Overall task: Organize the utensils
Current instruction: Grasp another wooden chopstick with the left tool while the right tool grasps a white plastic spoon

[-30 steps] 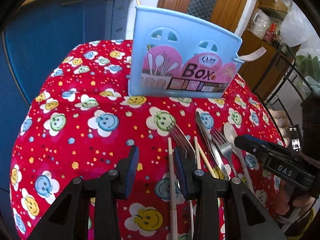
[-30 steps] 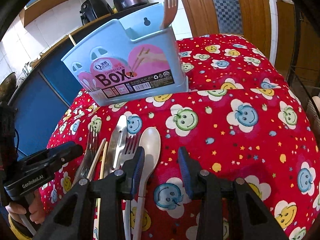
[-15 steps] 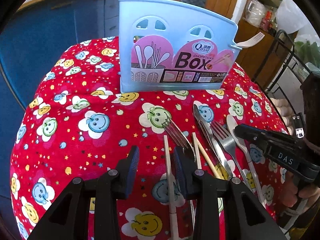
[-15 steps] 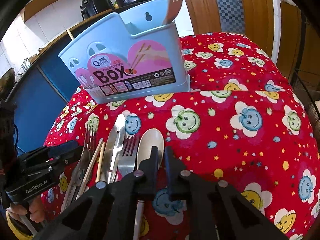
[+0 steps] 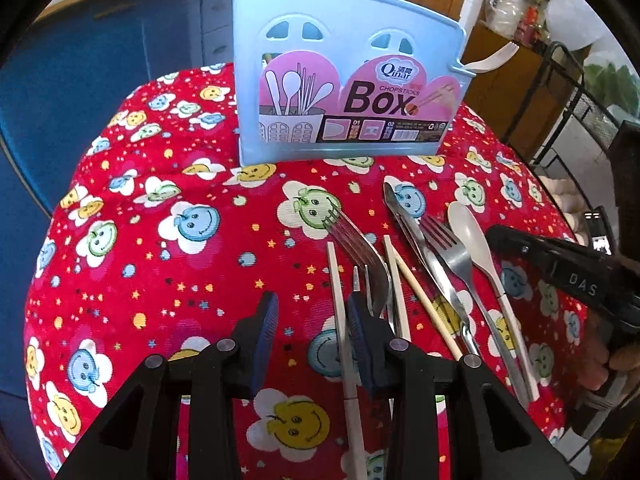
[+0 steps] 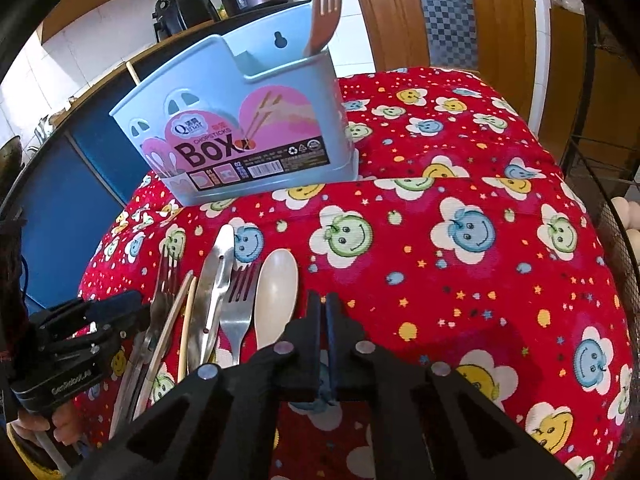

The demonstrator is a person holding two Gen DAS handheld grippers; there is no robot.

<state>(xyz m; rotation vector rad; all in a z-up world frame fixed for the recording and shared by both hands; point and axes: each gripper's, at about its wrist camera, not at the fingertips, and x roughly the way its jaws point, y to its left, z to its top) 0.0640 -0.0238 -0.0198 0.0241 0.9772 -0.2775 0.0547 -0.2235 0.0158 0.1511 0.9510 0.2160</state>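
Note:
A light blue chopsticks box [image 5: 344, 76] stands at the far side of the red smiley cloth; it also shows in the right wrist view [image 6: 248, 132], holding a wooden fork [image 6: 324, 12]. Utensils lie in a row on the cloth: a white chopstick [image 5: 340, 312], a steel fork [image 5: 360, 248], more chopsticks [image 5: 400, 280], a knife [image 5: 416, 240], a second fork [image 5: 452, 252] and a white spoon [image 5: 476, 248]. My left gripper [image 5: 312, 320] is open just above the cloth, left of the white chopstick. My right gripper [image 6: 323, 308] is shut and empty, just right of the spoon [image 6: 276, 292].
The table is small and round; its red cloth [image 6: 460, 280] drops off at all sides. A blue cabinet [image 5: 100, 60] stands behind left. A wire rack [image 5: 568, 92] stands at the right. A wooden door [image 6: 400, 12] is behind.
My right gripper has shut from open, with nothing between its fingers. My left gripper has moved a little closer to the box and stayed open.

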